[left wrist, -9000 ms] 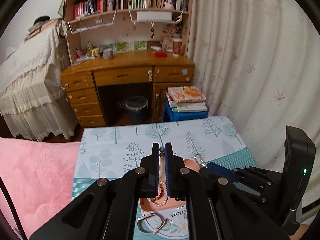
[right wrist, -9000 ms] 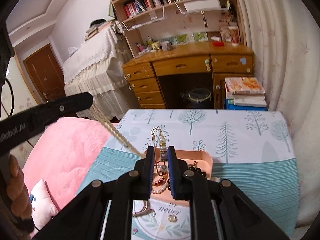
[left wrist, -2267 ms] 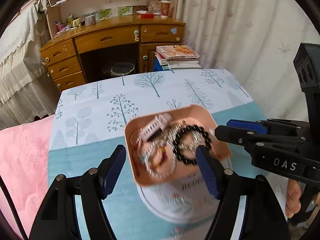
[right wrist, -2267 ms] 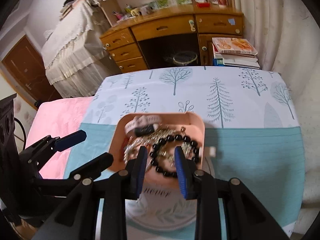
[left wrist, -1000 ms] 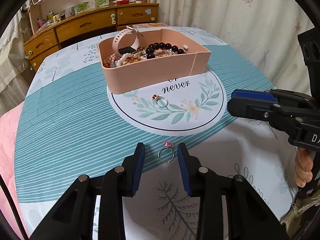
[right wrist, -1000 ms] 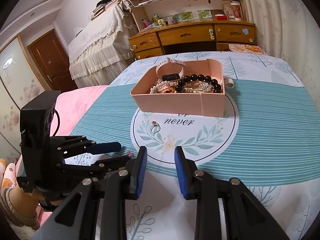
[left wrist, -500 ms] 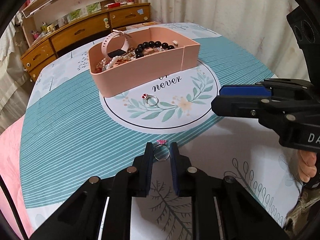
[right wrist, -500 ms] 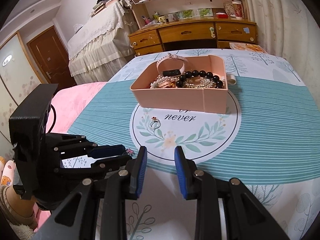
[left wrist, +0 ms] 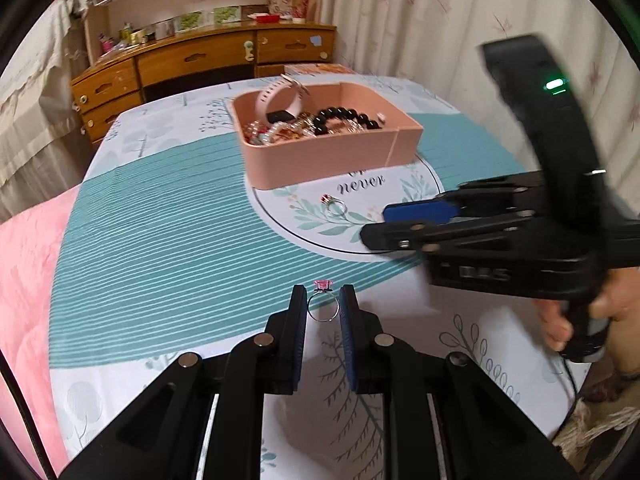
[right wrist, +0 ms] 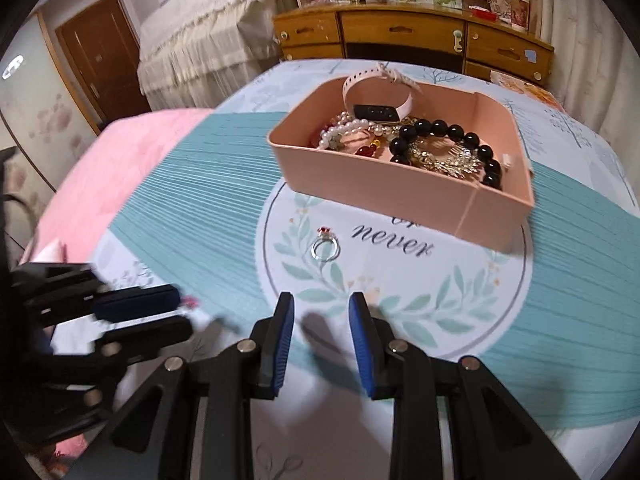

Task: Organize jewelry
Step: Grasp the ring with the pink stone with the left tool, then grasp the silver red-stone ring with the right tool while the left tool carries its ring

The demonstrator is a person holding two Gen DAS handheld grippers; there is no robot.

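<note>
My left gripper [left wrist: 323, 305] is shut on a silver ring with a pink stone [left wrist: 322, 304], low over the tablecloth. A second silver ring with a red stone [left wrist: 335, 205] lies on the round "never" print, also in the right wrist view [right wrist: 326, 246]. A pink tray [right wrist: 384, 196] behind it holds a black bead bracelet [right wrist: 448, 132], pearls, a gold piece and a pink watch [right wrist: 376, 92]. My right gripper [right wrist: 322, 312] is open and empty, just short of the red-stone ring. The left gripper also shows in the right wrist view [right wrist: 176, 312].
The table [left wrist: 160, 240] carries a teal striped cloth. A pink blanket [right wrist: 112, 176] lies at its left side. A wooden desk with drawers [left wrist: 200, 60] and a curtain [left wrist: 420, 20] stand behind the table.
My left gripper has closed further onto the pink-stone ring. My right gripper has moved forward and left, closer to the red-stone ring and the tray.
</note>
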